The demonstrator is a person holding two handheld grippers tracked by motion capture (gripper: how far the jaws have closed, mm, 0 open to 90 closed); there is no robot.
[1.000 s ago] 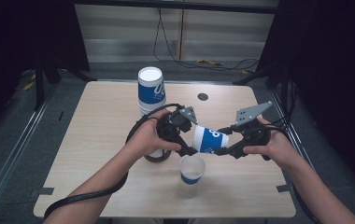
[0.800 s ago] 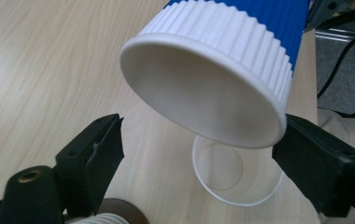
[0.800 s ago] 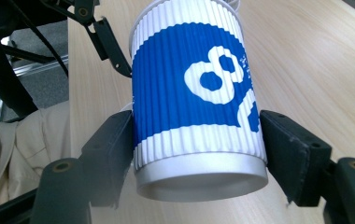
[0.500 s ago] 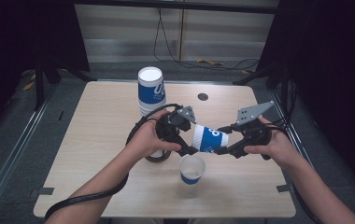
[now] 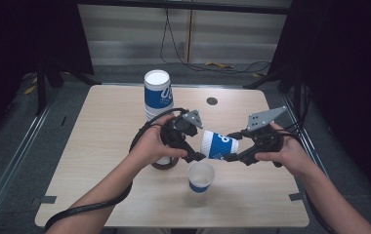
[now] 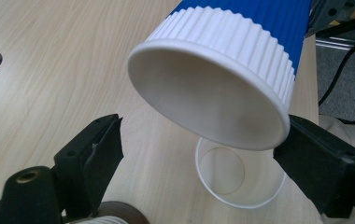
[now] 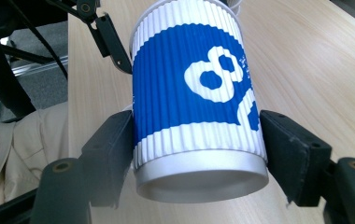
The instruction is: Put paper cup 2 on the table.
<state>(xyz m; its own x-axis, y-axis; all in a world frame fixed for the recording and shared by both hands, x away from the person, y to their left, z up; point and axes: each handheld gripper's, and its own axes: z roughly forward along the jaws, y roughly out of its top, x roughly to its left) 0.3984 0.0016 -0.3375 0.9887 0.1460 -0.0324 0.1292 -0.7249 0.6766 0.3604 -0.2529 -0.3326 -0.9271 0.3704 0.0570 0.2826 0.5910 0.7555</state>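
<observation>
Blue-and-white ribbed paper cup [image 5: 218, 145] held on its side above the pale wooden table [image 5: 100, 141], just over an upright cup [image 5: 200, 176] standing open-mouthed. Clamped near its base by the right gripper [image 5: 233, 155], both black pads pressing the ribbed wall. Mouth turned toward the left gripper [image 5: 199, 155], whose jaws stand apart on either side of the rim, the right one just by its edge, the left one clear of it. Beyond the tilted cup, a stack of cups [image 5: 157, 94] near the table's far edge. Left of the upright cup, a dark roll of tape [image 5: 165, 164] under the left hand [image 5: 150, 146].
</observation>
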